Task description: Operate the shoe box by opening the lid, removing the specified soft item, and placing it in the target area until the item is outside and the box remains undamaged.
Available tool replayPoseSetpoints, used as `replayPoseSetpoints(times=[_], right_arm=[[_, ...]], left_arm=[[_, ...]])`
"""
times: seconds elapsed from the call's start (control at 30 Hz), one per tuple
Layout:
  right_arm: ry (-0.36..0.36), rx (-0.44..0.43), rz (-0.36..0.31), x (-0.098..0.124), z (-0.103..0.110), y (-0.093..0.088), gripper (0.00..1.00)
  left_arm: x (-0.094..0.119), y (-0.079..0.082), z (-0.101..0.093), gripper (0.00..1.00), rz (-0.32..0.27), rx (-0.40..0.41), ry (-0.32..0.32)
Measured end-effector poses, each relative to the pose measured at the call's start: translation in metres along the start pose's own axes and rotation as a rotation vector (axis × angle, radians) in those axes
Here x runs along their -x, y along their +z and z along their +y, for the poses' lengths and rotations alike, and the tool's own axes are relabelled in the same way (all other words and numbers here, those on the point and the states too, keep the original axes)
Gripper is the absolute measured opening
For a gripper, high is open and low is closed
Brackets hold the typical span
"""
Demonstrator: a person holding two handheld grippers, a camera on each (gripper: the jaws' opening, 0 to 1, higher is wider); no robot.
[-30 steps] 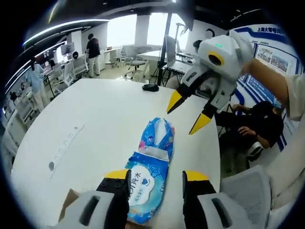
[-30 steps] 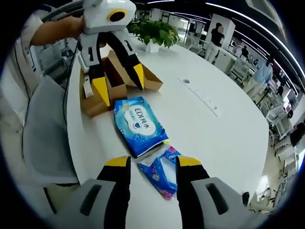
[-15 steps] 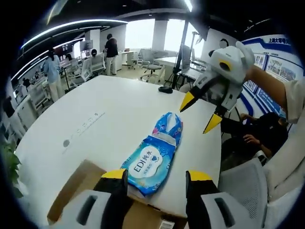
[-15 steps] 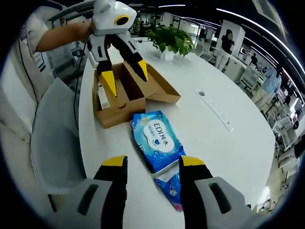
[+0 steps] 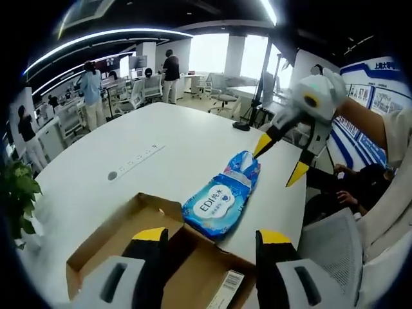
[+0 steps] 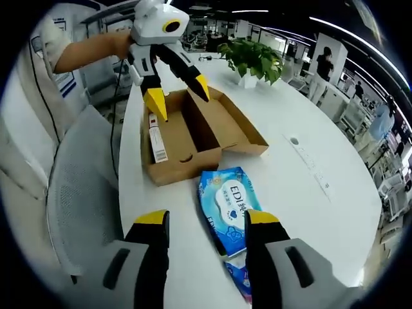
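Shoe box [image 6: 193,138] is sitting open and emptied on the white table [image 6: 302,193], lid folded flat. Left gripper [image 6: 175,90] is hovering over it, jaws wide, holding nothing. Wipes pack [image 6: 230,207] is lying just beside the box, long axis pointing toward the right gripper [image 6: 207,222], which is nearer, jaws wide and empty. Pack is blue, soft, glossy, with a second floral pack [image 5: 243,168] touching it.

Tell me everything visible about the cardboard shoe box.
The shoe box is plain brown cardboard, shallow and rectangular, sitting on the white table near the edge by a grey chair. Its hinged lid lies folded open flat beside the tray, and the inside looks empty. A white barcode label runs along one side wall. The blue wipes pack lies just outside its end; whether they touch is unclear. The left gripper hovers open above it.
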State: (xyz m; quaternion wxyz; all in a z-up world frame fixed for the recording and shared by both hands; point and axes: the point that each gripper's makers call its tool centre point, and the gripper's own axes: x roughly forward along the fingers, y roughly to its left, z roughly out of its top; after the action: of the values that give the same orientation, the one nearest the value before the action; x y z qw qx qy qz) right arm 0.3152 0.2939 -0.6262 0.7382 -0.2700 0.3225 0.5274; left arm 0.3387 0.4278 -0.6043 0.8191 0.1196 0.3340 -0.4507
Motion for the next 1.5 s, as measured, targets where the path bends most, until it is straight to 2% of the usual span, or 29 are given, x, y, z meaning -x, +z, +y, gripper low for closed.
replayPoseSetpoints(times=[0.77,1.23,1.5], right_arm=[[0.149,0.131,-0.014,-0.055,0.04,0.048,0.45],[0.207,0.173,-0.007,-0.085,0.057,0.063,0.44],[0.229,0.195,0.002,-0.105,0.066,0.066,0.43]], left_arm=[[0.075,-0.065,0.045,0.64,-0.027,0.13,0.185],[0.108,-0.108,0.066,0.64,-0.026,0.222,0.275],[0.122,-0.142,0.076,0.62,0.001,0.288,0.344]])
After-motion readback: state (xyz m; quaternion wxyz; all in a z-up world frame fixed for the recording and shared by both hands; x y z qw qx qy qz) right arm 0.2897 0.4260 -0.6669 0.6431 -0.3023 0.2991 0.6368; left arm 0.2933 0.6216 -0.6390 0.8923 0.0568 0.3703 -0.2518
